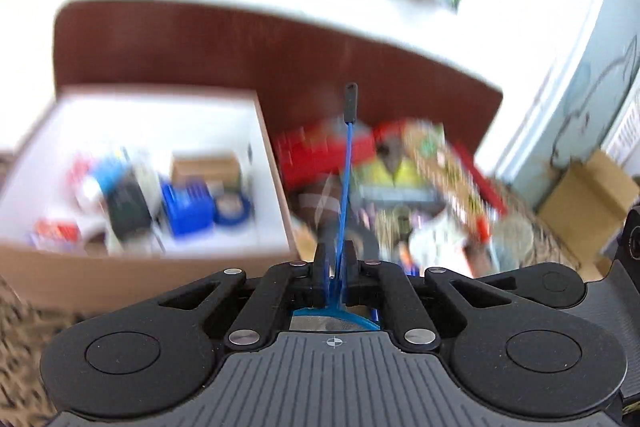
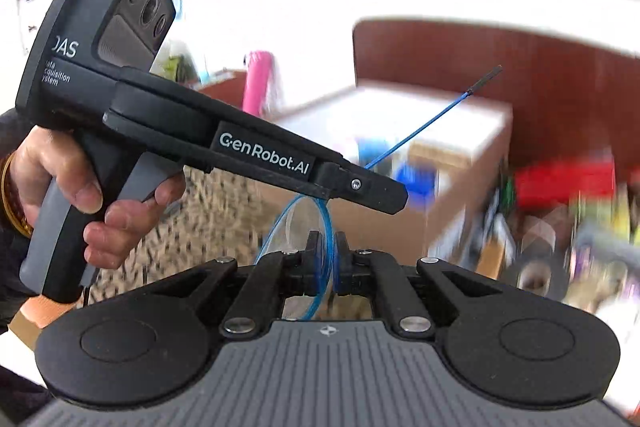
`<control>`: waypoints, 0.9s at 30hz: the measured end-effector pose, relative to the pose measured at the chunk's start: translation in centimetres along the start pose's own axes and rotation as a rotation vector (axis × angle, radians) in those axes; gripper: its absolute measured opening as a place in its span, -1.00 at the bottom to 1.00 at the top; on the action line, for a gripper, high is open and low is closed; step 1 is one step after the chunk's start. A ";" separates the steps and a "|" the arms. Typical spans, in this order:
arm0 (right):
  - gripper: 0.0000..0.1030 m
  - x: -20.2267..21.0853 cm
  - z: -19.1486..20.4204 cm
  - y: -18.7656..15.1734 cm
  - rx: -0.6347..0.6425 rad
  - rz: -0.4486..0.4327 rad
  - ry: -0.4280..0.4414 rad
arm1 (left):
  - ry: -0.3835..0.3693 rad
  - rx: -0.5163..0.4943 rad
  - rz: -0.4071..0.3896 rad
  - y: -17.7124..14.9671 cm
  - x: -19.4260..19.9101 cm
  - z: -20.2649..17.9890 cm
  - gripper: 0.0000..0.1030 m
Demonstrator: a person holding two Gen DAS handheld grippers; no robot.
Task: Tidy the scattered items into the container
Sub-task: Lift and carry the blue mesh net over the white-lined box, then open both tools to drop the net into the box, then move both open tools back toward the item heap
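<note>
A small net with a blue hoop (image 2: 320,223), a thin blue handle (image 1: 345,179) and a black tip (image 1: 351,101) hangs in the air between both grippers. My left gripper (image 1: 335,259) is shut on the handle just above the hoop; the right wrist view shows it from the side (image 2: 396,201). My right gripper (image 2: 326,247) is shut on the hoop's rim. Ahead and below stands the cardboard box (image 1: 268,147) with a white inside, holding several small items, among them a blue block (image 1: 188,207). The box (image 2: 460,155) is blurred in the right wrist view.
A blurred heap of scattered items lies right of the box, with a red box (image 1: 320,155) and a patterned packet (image 1: 448,171). Behind runs a brown curved panel (image 1: 240,47). Patterned carpet (image 2: 208,211) covers the floor. A hand (image 2: 80,187) holds the left gripper. A small carton (image 1: 588,199) sits far right.
</note>
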State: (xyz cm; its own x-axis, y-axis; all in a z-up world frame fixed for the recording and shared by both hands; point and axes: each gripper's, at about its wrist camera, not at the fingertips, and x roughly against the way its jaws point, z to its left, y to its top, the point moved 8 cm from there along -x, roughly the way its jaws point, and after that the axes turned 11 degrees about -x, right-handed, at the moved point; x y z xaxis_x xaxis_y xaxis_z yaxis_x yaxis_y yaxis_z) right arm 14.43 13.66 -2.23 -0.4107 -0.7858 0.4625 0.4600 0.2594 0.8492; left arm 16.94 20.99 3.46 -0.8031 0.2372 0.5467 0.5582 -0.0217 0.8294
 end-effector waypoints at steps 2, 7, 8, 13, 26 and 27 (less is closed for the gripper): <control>-0.88 -0.6 0.4 2.7 0.039 -0.042 -0.007 | 0.032 -0.004 -0.038 2.6 0.7 1.3 -1.00; -0.88 -4.2 0.4 8.1 0.017 -0.102 -0.002 | 0.109 -0.004 -0.069 7.2 0.2 5.9 -0.96; -0.88 -5.2 0.2 8.8 0.000 -0.106 0.001 | 0.118 0.002 -0.065 7.7 -0.4 6.9 -0.94; -0.86 -11.0 -0.9 11.1 -0.079 -0.081 -0.010 | 0.172 0.042 -0.051 8.0 -4.2 12.5 -0.90; 0.75 -15.9 -5.1 6.5 -0.132 0.079 -0.160 | 0.300 0.175 -0.081 3.1 -4.5 19.2 0.95; 0.81 -15.8 -5.2 6.6 -0.128 0.076 -0.167 | 0.297 0.174 -0.079 2.9 -4.4 18.9 0.95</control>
State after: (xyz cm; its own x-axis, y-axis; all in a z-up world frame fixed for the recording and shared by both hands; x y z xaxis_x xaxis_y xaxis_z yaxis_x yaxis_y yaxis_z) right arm 28.02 24.86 -5.25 -0.4911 -0.6597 0.5689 0.5866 0.2324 0.7758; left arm 26.03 38.28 1.24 -0.8567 -0.0618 0.5122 0.4984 0.1570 0.8526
